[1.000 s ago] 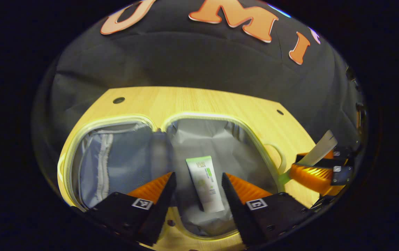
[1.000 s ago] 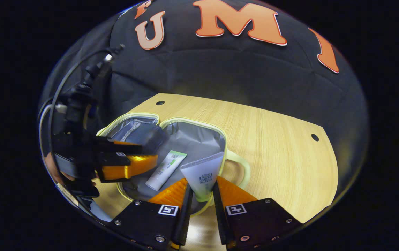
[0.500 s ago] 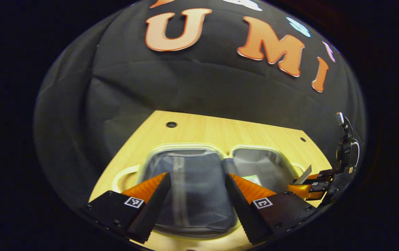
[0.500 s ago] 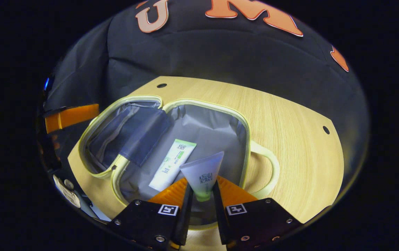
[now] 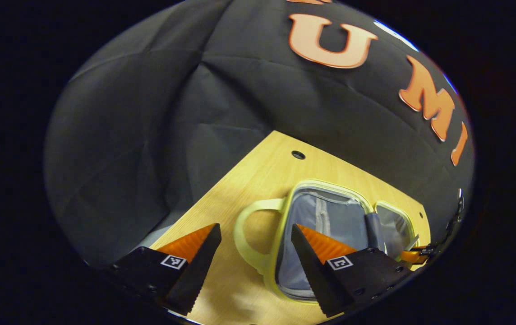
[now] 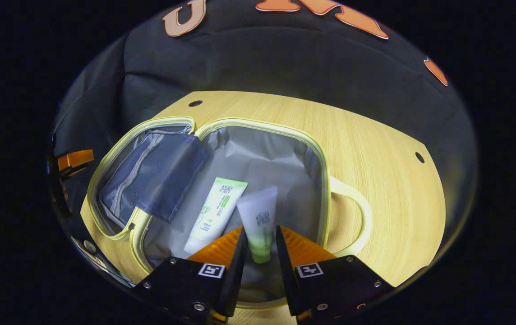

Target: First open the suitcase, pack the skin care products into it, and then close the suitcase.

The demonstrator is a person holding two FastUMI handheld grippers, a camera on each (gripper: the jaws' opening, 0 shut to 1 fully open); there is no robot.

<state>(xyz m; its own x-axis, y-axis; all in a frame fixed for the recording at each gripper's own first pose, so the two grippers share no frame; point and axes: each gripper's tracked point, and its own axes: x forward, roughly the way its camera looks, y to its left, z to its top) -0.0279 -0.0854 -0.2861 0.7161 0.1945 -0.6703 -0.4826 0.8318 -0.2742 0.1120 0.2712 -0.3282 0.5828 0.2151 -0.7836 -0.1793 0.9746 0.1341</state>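
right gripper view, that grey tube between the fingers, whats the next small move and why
Probably open the right gripper and let go. Its fingers pinch the pale grey squeeze tube with a green cap low over the grey lining of the open yellow-trimmed suitcase, beside the white and green tube already lying there. The left gripper is open, off by the far handle.

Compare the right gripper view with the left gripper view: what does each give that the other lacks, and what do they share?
Right gripper view: a white-and-green tube lying in the suitcase's pocketless half, a grey tube between the right gripper's fingers, and the handle beside that half. Left gripper view: the open left gripper above the other handle. Shared: the open suitcase, its mesh pocket, the wooden table.
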